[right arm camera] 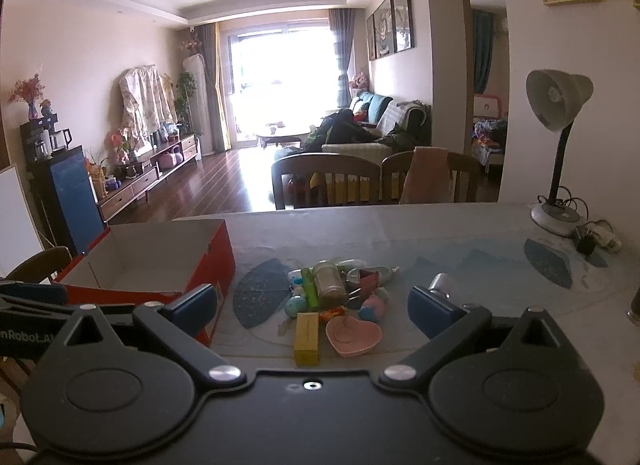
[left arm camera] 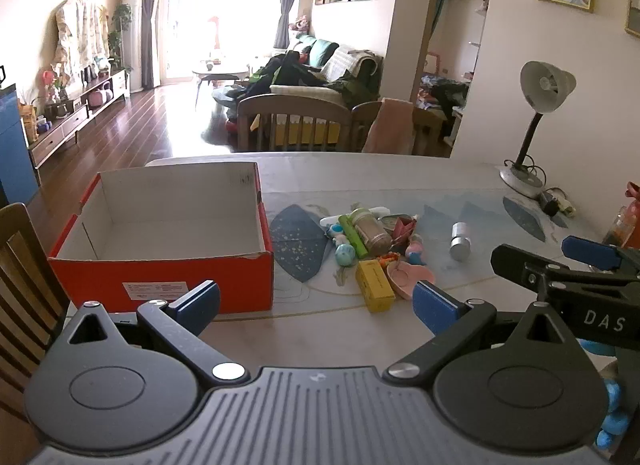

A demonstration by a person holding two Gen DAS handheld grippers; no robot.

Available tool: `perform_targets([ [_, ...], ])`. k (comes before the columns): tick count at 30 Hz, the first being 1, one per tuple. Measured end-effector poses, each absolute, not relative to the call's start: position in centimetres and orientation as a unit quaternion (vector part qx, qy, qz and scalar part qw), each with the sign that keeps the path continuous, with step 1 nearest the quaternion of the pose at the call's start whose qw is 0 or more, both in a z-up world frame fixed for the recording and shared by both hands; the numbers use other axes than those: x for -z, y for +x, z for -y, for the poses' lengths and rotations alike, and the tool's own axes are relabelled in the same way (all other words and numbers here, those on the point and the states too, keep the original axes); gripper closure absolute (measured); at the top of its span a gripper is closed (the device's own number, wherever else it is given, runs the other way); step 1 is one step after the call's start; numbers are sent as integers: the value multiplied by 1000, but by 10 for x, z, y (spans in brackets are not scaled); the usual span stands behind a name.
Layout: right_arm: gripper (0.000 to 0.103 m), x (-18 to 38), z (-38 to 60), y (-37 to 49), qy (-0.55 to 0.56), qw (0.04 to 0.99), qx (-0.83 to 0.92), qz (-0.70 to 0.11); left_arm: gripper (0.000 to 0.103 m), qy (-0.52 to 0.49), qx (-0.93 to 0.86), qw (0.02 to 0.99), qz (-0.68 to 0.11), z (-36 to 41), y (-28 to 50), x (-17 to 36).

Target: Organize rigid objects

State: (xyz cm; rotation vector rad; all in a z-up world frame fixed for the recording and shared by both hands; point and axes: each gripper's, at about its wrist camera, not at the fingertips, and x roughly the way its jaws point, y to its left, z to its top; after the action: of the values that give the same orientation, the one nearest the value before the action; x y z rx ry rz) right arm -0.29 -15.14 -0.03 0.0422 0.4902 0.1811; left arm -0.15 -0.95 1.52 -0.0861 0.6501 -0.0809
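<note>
An open red cardboard box [left arm camera: 160, 265] with a white inside sits at the table's left; it also shows in the right wrist view [right arm camera: 160, 265]. Right of it lies a pile of small items: a yellow box [left arm camera: 375, 285] [right arm camera: 307, 338], a pink heart dish [left arm camera: 410, 275] [right arm camera: 353, 335], a brown jar [left arm camera: 370, 231] [right arm camera: 329, 283], a green tube [left arm camera: 354, 236], small toys. A silver cylinder [left arm camera: 461, 242] lies apart on the right. My left gripper [left arm camera: 316, 307] is open and empty, near the table's front edge. My right gripper [right arm camera: 312, 305] is open and empty, short of the pile.
A desk lamp [left arm camera: 536, 121] with cable and plug stands at the table's far right. Wooden chairs [left arm camera: 294, 123] stand at the far side, another chair [left arm camera: 20, 265] at the left. The right gripper [left arm camera: 568, 269] shows at the right in the left wrist view.
</note>
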Motion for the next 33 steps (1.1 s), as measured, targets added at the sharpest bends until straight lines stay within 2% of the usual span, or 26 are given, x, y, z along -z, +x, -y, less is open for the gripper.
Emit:
perform_targets([
  [17,1,16,213,57,28,958,-97,-267,0,-38,23,937,-345,59,58,4],
  [27,2,46,255,122,-2,953,-79,-293,0,-46,-2,919,-391,81,111,42],
  [33,8,74,274,168,-6,942,-73,-327,0,-18,-33,913,-406,98,146,70],
])
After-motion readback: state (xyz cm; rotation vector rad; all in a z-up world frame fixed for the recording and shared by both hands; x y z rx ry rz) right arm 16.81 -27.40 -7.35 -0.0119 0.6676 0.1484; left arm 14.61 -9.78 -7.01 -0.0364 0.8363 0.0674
